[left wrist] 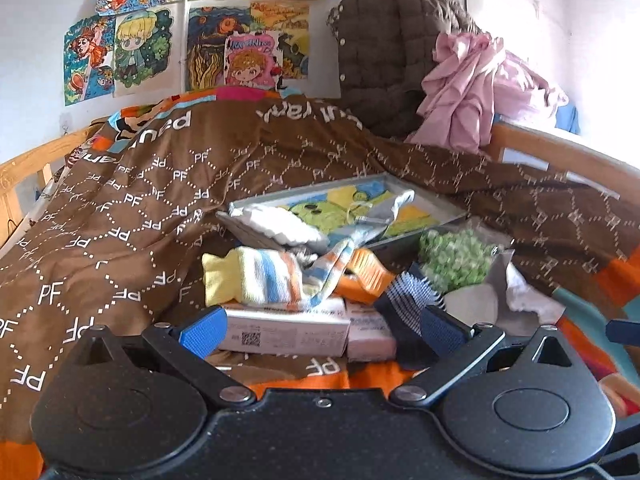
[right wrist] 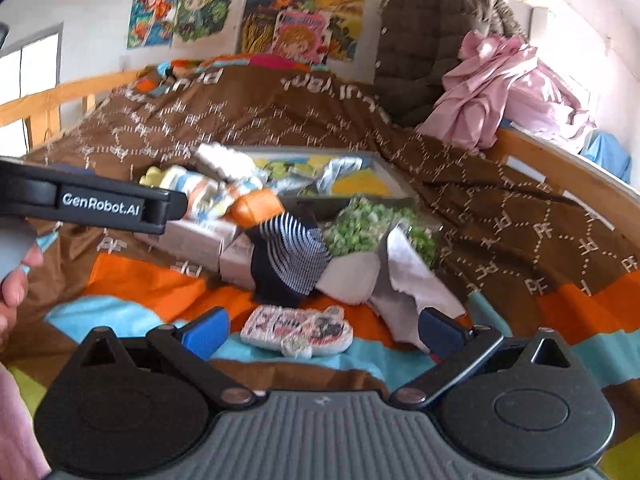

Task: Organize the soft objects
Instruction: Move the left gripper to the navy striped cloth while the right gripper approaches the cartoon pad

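Bedding fills both views: a plush brown blanket [left wrist: 132, 200] stitched with dotted white diamonds and repeated "PF" letters, banded in orange and light blue near the front, lies over a bed with a wooden rail [left wrist: 24, 168], and cartoon drawings [left wrist: 168, 40] are stuck on the white wall behind. A heap of soft things sits mid-bed: a pastel striped sock [left wrist: 264, 276] in yellow, blue and orange, a navy sock with fine white stripes [right wrist: 288, 256], a nubby green cloth [right wrist: 376, 228] and a white rag [right wrist: 416, 280], partly over a flat framed picture [left wrist: 404, 216]. Two small cardboard boxes [left wrist: 288, 332], one with a QR code, lie just ahead of the left gripper [left wrist: 320, 332], whose blue-padded fingers stand wide apart around them. The right gripper [right wrist: 320, 328] is likewise spread wide, holding nothing, with a flat embroidered patch [right wrist: 298, 332] lying between its fingertips. The left gripper's side reads "GenRobot.AI".
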{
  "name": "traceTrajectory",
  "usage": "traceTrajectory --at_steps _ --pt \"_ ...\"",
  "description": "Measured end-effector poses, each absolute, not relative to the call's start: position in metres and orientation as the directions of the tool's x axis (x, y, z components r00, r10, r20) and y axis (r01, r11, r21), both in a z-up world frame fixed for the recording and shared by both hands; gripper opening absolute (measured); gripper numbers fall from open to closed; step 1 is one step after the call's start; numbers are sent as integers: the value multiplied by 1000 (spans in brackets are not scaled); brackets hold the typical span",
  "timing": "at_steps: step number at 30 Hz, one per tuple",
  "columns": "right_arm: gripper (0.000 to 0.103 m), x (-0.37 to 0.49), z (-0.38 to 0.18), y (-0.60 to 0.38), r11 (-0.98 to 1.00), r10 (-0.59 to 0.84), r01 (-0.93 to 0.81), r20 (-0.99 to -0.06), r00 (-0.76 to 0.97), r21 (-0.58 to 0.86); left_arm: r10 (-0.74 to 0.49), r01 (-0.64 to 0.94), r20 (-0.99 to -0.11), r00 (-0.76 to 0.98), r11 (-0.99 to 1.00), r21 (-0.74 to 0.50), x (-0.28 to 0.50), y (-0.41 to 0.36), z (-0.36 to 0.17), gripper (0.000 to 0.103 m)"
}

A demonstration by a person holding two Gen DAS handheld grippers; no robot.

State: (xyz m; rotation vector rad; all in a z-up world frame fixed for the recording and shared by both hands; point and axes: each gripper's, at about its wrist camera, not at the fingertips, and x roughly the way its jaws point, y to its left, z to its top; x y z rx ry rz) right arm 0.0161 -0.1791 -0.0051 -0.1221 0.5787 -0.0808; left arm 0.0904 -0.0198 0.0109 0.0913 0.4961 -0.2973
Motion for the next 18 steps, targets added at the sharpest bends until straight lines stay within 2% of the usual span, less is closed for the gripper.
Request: traceTrajectory --at_steps 6,13,18 --pt "103 30 -21 -180 992 -95 25 -607 789 -122 -272 342 -502 821 938 51 109 -30 1 102" --pt "103 48 -36 -181 991 -99 19 -638 763 -131 -403 510 -561 723 859 40 144 -51 -8 102" --pt "103 62 -46 -183 991 -104 23 -650 753 -131 -467 582 -567 678 813 26 163 -66 -21 102"
